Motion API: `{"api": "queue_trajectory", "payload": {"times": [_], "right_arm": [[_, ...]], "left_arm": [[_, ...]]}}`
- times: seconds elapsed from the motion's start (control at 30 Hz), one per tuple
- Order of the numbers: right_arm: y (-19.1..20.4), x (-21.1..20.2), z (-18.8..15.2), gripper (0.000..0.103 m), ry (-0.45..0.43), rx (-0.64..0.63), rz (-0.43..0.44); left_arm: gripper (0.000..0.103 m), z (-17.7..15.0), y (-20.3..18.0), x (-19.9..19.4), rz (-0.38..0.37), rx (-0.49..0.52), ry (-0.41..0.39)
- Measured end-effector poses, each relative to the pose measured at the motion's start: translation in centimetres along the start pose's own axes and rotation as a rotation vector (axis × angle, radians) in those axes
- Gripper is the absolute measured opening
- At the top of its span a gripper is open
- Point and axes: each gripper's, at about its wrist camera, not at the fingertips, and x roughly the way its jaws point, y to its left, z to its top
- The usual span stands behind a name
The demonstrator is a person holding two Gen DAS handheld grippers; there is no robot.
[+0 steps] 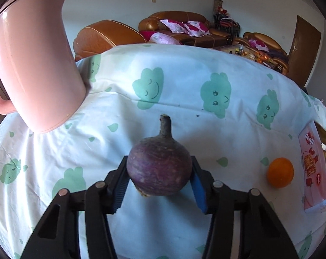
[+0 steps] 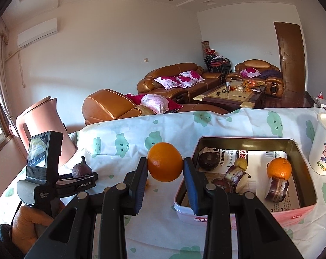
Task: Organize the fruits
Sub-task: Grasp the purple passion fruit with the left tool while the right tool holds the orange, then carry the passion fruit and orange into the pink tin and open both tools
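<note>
The left hand-held gripper (image 1: 159,173) was closed on a round purple fruit with a stubby stem (image 1: 159,164), low at the centre of the left wrist view, its pads pinching the widest part just above the cloud-print cloth (image 1: 184,86) covering the surface. With so curved a skin, the fruit could have rolled or squirted out, probably toward the pink jug (image 1: 31,60) at upper left. The right hand-held gripper (image 2: 165,168) gripped an orange (image 2: 164,165) at mid-frame, just left of the tin box (image 2: 245,140). A careless swing could have knocked the box rim or disturbed the orange inside (image 2: 279,168).
</note>
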Motion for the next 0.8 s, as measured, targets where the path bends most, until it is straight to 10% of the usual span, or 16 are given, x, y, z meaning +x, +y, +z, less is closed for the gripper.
{"api": "queue_trajectory", "payload": {"times": [0.3,0.53,0.8], "right_arm": [[0.1,-0.6,0.3,0.035,-0.031,-0.016,-0.019],[-2.1,-2.0,1.5,0.035,-0.093,-0.005,-0.075],[-8.2,-2.9,2.5,0.035,-0.105,0.036,-0.181]], "left_arm": [[0.054,0.6,-0.4,-2.6,-0.089,-0.053,-0.118],[0.054,0.3,-4.8,-8.0,-0.197,0.069,-0.321],[0.054,-0.5,-12.7,-11.0,-0.305,0.231,-0.360]]}}
